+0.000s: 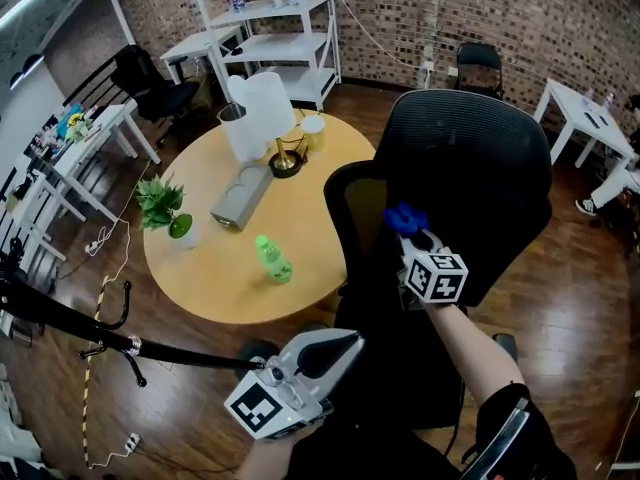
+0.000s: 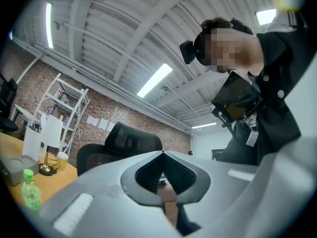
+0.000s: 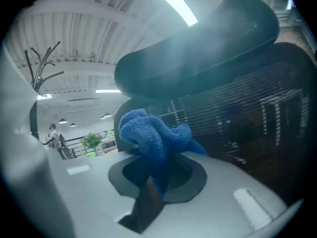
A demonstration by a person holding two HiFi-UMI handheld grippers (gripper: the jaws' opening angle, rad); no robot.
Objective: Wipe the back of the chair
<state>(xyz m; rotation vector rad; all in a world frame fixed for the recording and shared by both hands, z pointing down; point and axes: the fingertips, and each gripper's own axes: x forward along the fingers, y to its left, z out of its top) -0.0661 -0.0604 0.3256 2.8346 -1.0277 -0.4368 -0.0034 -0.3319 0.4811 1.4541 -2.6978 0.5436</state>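
Note:
A black mesh office chair stands with its back toward me, beside a round wooden table. My right gripper is shut on a bunched blue cloth, held against the lower left part of the chair back. In the right gripper view the blue cloth bulges from the closed jaws just in front of the chair mesh. My left gripper hangs low near my body, shut and empty, tips pointing toward the chair.
On the table stand a green bottle, a potted plant, a grey box, a white lamp and a cup. A black coat rack leans at left. White shelves and desks line the walls.

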